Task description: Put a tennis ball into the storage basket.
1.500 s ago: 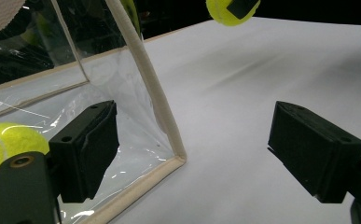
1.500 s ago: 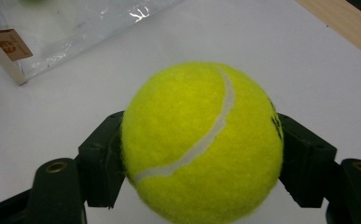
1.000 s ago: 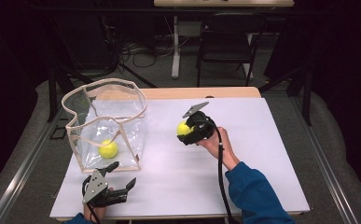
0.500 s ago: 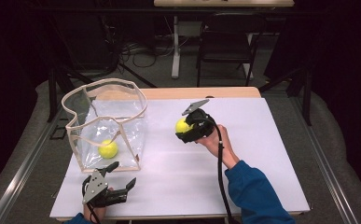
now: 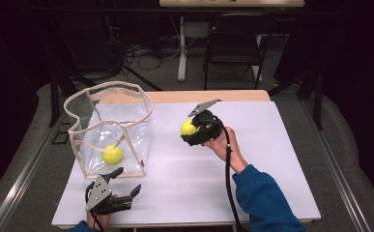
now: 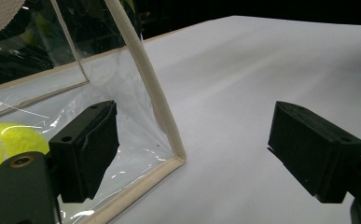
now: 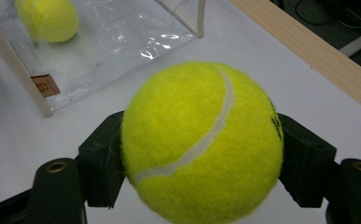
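Right gripper view: right gripper [image 7: 201, 154] jaws clamp tennis ball [image 7: 201, 140].

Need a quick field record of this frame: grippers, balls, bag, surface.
right gripper: shut on held tennis ball, raised above the table
left gripper: open, nothing between jaws, at the bag's near corner
clear bag: upright, top open, cream trim
second tennis ball: inside the bag, on its bottom
table: white top, wooden far edge

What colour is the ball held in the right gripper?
Yellow-green with a white seam; the ball shows best in the right gripper view.
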`<state>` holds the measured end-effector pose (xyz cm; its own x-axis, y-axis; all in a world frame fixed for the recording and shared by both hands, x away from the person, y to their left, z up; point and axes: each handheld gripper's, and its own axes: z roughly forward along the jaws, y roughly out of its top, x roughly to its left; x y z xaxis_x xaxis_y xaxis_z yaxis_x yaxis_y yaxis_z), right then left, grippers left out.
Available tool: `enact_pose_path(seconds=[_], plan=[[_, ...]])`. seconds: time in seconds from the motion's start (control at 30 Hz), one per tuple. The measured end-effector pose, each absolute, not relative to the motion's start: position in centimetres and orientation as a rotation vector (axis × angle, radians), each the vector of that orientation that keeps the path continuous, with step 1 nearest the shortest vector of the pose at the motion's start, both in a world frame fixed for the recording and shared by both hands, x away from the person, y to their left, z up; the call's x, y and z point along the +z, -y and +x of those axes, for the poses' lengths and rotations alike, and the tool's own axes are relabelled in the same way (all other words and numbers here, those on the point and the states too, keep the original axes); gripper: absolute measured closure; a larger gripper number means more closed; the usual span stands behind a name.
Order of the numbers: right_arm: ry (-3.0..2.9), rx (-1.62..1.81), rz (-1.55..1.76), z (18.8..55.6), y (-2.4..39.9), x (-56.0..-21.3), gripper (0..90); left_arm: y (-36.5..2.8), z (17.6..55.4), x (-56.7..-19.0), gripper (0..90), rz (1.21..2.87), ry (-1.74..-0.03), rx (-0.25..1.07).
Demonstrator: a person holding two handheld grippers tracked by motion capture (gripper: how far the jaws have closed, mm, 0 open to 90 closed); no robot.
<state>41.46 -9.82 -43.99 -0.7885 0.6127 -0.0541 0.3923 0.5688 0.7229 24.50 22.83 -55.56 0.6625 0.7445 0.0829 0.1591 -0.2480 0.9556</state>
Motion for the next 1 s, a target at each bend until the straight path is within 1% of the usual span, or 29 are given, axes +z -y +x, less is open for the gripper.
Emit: enact_pose_path(seconds=[1.0], plan=[[-2.482,1.117,0.780,41.4,8.4,-42.3,26.8,-22.8,24.5,-55.5,16.0,1.770,-0.716,0.654]])
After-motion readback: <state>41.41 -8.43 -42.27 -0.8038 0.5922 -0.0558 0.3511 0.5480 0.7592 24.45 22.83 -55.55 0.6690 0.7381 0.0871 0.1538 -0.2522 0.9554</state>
